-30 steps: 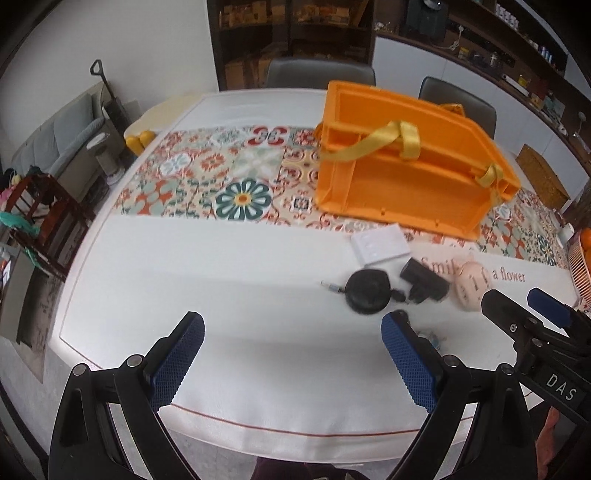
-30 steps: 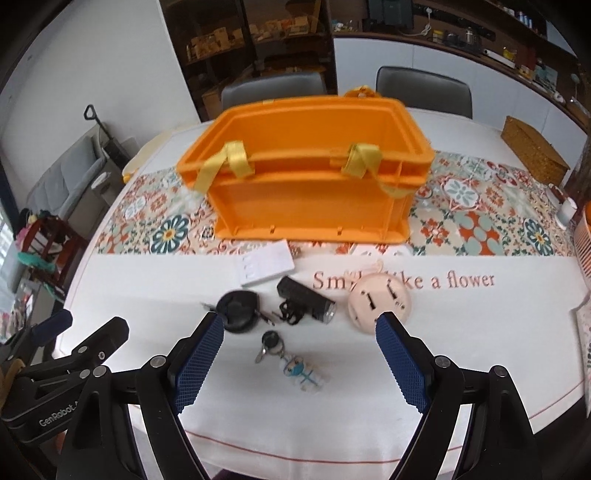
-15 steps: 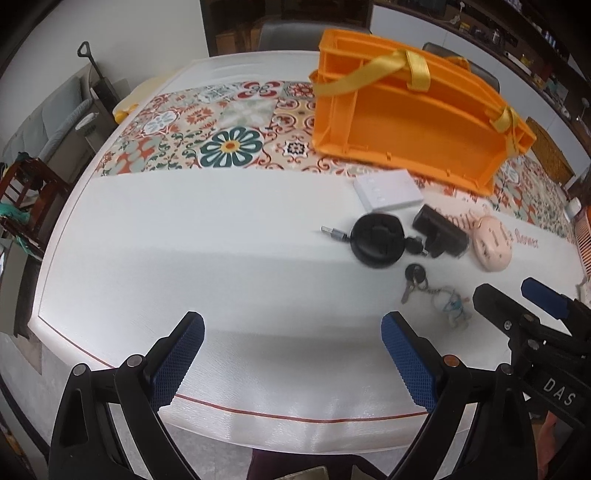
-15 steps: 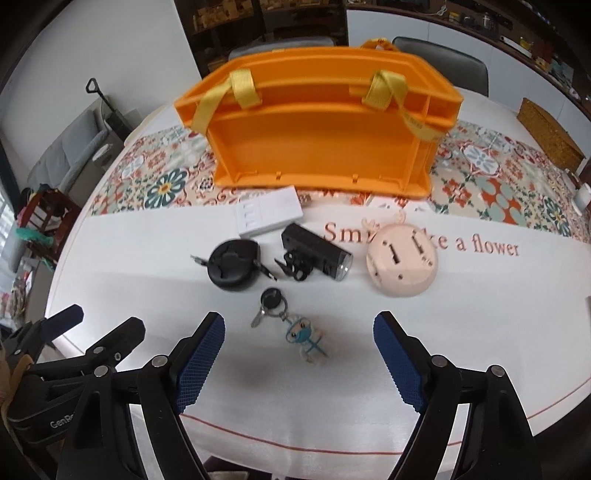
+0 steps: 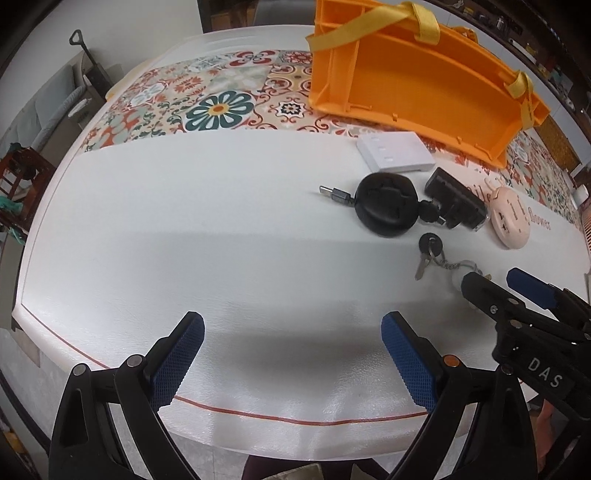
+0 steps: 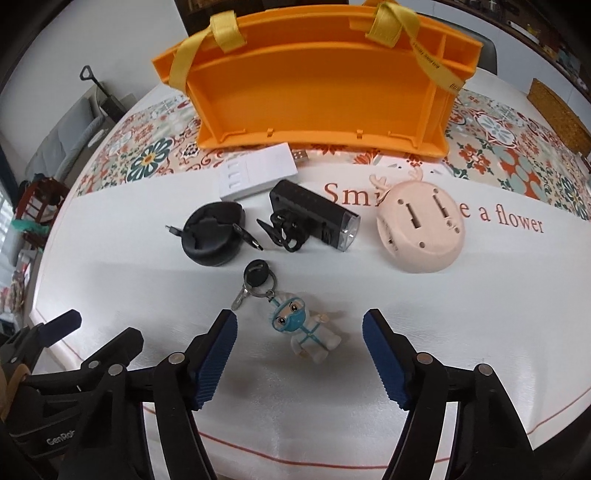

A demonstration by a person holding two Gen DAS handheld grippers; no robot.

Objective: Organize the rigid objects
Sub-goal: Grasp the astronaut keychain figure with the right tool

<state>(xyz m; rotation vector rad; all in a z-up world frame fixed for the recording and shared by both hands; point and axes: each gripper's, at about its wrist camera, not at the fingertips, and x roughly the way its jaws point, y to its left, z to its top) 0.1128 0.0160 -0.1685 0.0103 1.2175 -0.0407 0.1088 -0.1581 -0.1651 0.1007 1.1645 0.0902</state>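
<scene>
the right gripper is seen part open, its jaws having just been closing, with the figure keychain between them, untouched, on the bench. the left gripper is held wide open over nothing. the orange tray is cut off at the top.

The counter wears a white, finely pebbled covering with a soft sheen. At twelve o'clock the orange crate looks like smooth matt plastic, its yellow straps woven cloth. The black cable reel is matt; the pink round gadget is satin plastic. The key is bare metal, and its figurine is glossy plastic.
</scene>
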